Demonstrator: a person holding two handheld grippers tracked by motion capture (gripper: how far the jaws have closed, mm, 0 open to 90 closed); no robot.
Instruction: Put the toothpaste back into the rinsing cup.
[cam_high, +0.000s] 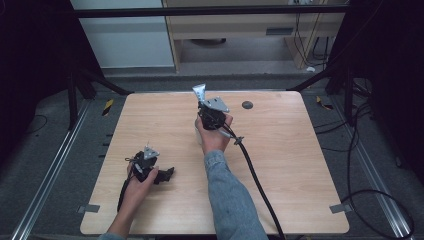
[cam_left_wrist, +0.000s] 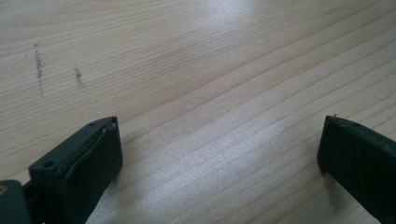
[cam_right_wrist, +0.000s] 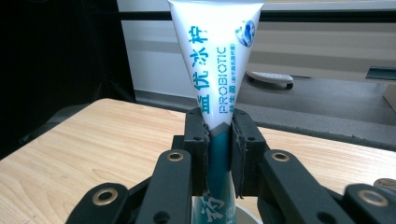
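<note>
A white tube (cam_right_wrist: 215, 56) with blue lettering and the word PROBIOTIC stands upright, flat crimped end up. My right gripper (cam_right_wrist: 218, 128) is shut on the tube's teal lower part. In the high view the tube (cam_high: 199, 92) sticks up above the right gripper (cam_high: 209, 114) at the table's middle rear. Just under the tube is a white cup rim (cam_right_wrist: 245, 213); that cup (cam_high: 198, 132) peeks out beside the hand. My left gripper (cam_high: 166, 175) lies low at the front left, and its jaws (cam_left_wrist: 219, 140) stand wide apart over bare wood, holding nothing.
A small dark round disc (cam_high: 247, 105) lies on the wooden table (cam_high: 280, 165) to the right of the right gripper. A thick black cable (cam_high: 252, 170) trails from the right gripper to the front edge. Dark stands and cables surround the table.
</note>
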